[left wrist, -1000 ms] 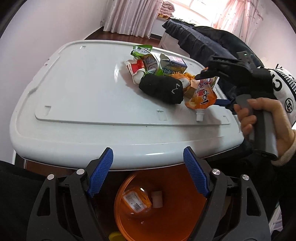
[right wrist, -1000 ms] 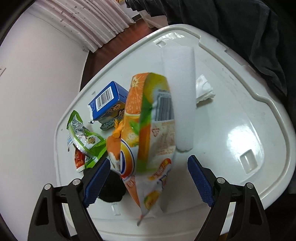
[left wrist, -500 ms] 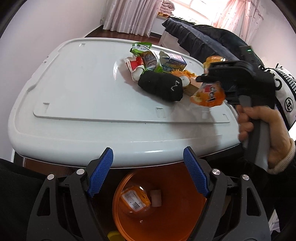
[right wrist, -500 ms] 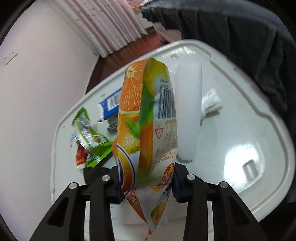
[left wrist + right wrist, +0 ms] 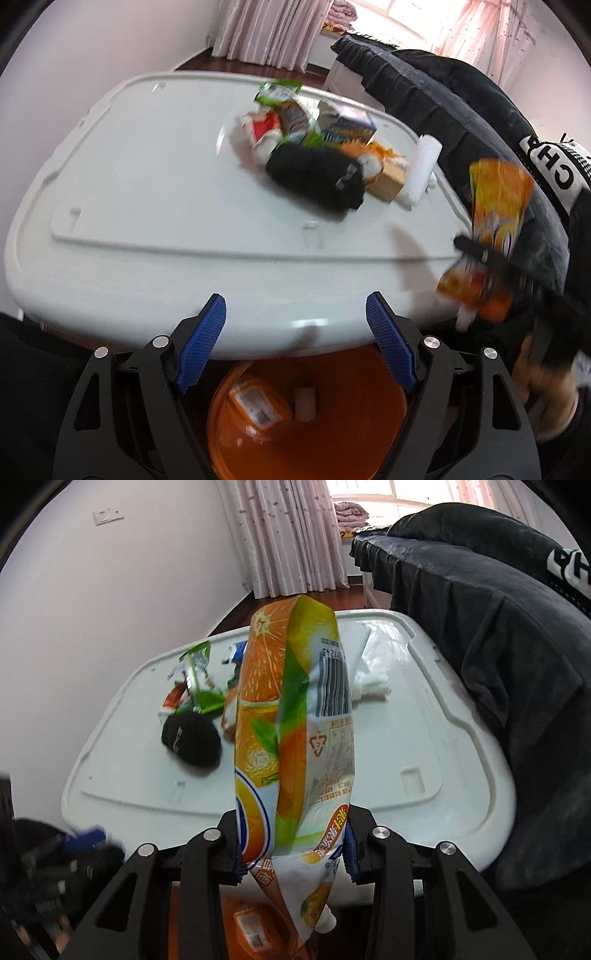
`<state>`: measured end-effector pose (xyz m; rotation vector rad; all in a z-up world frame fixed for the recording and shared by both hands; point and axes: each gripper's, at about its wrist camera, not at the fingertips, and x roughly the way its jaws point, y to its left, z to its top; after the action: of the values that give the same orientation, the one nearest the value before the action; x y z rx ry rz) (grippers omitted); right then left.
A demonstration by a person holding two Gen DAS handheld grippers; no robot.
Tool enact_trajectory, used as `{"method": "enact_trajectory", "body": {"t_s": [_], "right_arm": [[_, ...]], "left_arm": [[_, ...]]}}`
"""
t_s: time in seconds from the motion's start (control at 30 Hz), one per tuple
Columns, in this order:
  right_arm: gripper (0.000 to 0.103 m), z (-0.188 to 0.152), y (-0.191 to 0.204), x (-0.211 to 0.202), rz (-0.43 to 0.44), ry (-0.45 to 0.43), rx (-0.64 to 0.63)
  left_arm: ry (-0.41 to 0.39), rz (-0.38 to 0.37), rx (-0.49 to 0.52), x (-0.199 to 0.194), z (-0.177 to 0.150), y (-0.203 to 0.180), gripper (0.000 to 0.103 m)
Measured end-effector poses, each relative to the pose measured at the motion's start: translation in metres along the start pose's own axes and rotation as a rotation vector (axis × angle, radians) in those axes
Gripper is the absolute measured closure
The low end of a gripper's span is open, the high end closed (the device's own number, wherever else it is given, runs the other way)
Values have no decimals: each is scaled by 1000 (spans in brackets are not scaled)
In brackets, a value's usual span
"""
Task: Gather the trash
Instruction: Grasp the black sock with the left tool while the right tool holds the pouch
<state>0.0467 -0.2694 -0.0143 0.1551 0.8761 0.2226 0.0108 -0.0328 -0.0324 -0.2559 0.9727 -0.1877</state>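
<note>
Juice pouch is off the lid now and heading for the orange bin

The orange juice pouch (image 5: 291,738) was sitting in the pile on the white lid (image 5: 413,746) a second ago; now it's lifted clear and hanging past the lid's near edge, spout down, roughly above the orange bin (image 5: 332,443), so I'd guess the drop is next. The right gripper (image 5: 291,843) is clamped tight on the pouch's lower part. The left gripper (image 5: 295,332) is spread wide with nothing in it, hovering over the bin, which already has a couple of items inside. Behind the pouch on the lid: black sock (image 5: 317,177), green wrapper (image 5: 277,88), blue carton (image 5: 343,123), white roll (image 5: 423,166).
</note>
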Motion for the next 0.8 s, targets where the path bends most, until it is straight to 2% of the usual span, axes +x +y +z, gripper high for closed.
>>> {"method": "enact_trajectory", "body": {"t_s": [0.2, 0.33, 0.47, 0.67, 0.73, 0.8], "right_arm": [[65, 11, -22, 3, -2, -42, 106], [65, 14, -43, 7, 13, -23, 217], [64, 15, -49, 5, 22, -31, 252], [64, 15, -45, 5, 34, -33, 249], [64, 12, -48, 5, 40, -29, 256], [64, 12, -48, 6, 40, -27, 261]], "left_arm": [[-50, -16, 3, 19, 39, -33, 27], [-65, 3, -98, 43, 70, -38, 27], [-57, 14, -203, 65, 88, -33, 27], [-65, 96, -273, 86, 100, -22, 27], [-40, 129, -303, 97, 101, -14, 27], [-25, 91, -333, 106, 99, -7, 27]]}}
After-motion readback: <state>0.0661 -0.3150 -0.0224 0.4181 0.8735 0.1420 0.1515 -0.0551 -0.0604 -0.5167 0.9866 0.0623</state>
